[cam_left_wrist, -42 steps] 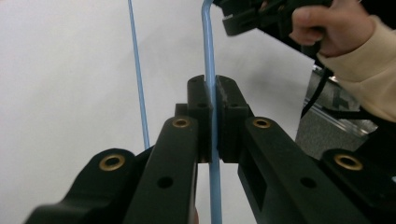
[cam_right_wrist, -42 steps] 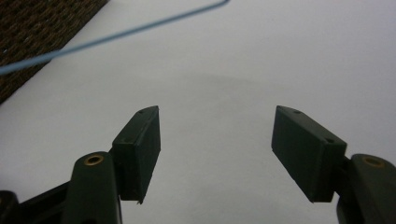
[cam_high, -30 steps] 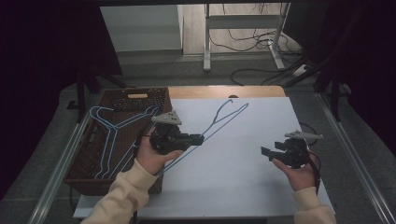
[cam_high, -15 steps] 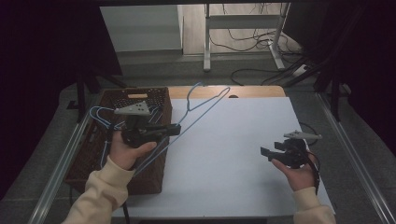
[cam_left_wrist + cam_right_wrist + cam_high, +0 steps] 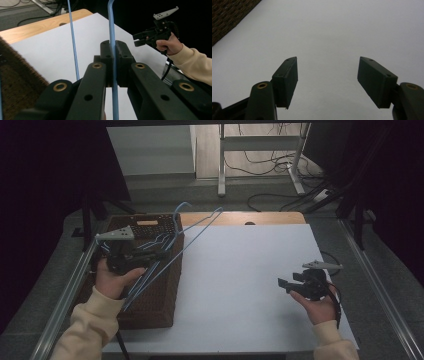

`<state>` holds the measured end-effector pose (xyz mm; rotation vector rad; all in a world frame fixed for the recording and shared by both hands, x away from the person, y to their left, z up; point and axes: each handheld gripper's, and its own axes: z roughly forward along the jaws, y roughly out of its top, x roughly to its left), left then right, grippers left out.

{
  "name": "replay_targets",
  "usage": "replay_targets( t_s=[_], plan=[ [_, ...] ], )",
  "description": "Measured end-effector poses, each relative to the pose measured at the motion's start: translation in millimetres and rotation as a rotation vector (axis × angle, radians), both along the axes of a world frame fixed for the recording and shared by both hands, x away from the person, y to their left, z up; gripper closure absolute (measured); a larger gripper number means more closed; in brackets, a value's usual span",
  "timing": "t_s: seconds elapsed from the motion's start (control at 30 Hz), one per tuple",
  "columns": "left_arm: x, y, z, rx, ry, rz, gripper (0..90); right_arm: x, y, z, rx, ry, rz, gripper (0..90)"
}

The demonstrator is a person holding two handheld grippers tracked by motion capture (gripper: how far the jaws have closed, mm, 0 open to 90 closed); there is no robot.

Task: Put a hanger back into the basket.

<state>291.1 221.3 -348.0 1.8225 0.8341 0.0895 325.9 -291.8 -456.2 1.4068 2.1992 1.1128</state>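
A blue wire hanger (image 5: 196, 231) hangs tilted in the air, its hook end up over the far rim of the brown wicker basket (image 5: 156, 306). My left gripper (image 5: 161, 253) is shut on one of its wires above the basket; in the left gripper view the pads (image 5: 107, 51) pinch the wire (image 5: 111, 25) between them. At the right my right gripper (image 5: 283, 284) hovers over the white board (image 5: 240, 270), open, with nothing between its fingers (image 5: 287, 80). It also appears far off in the left gripper view (image 5: 138, 40).
The basket stands at the table's left edge, and its corner shows in the right gripper view (image 5: 227, 15). A strip of wooden tabletop (image 5: 250, 217) lies beyond the board. Metal rails (image 5: 380, 285) run along both sides, with cables and a stand on the floor behind.
My left hand has carried the hanger leftward off the white board to above the basket, a little higher. The right hand has kept still.
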Motion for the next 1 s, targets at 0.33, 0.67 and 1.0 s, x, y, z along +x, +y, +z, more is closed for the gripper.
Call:
replay_targets(
  t_s=[0.33,0.67,1.0],
  plan=[
    [-1.6,31.8,-10.5,-0.023,0.015,0.063,86.1,-0.9,5.4,-0.1,-0.016,-0.014,0.047,29.4],
    [-3.5,66.8,-27.0,-0.045,0.04,0.129,86.1,-1.3,7.5,-1.6,-0.026,-0.009,0.054,28.7],
    [6.4,94.6,-47.5,-0.049,0.085,0.177,86.1,-0.8,9.3,-2.5,-0.036,-0.007,0.061,28.6]
  ],
)
